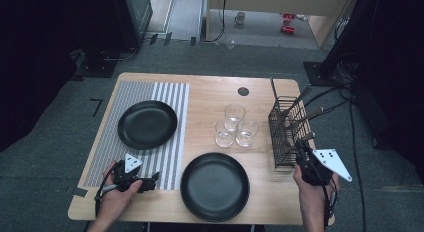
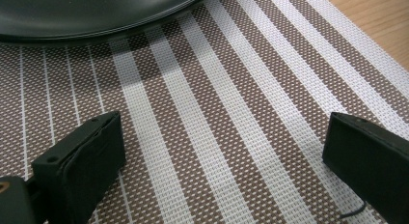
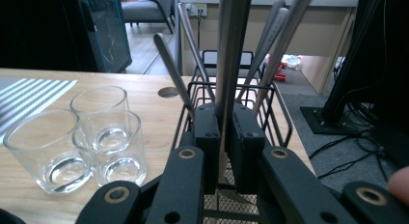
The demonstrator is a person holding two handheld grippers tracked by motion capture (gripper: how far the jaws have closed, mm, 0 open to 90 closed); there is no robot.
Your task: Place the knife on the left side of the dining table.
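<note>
My right gripper [image 1: 303, 148] is at the near end of a black wire cutlery basket [image 1: 281, 123] on the table's right side. In the right gripper view, the right gripper [image 3: 225, 132] is shut on the flat grey handle of a utensil [image 3: 230, 50] standing upright in the basket [image 3: 277, 108]. Other utensil handles [image 3: 284, 35] lean in the basket behind it. My left gripper [image 1: 151, 180] rests low over the striped placemat [image 1: 102, 142], jaws wide apart. Nothing lies between the left gripper [image 2: 222, 151] jaws but the placemat [image 2: 231, 89].
One black plate [image 1: 147, 124] sits on the placemat, its rim [image 2: 96, 28] just ahead of the left gripper. A second black plate [image 1: 215, 186] lies at the table's front middle. Three clear glasses [image 1: 235, 126] stand together left of the basket.
</note>
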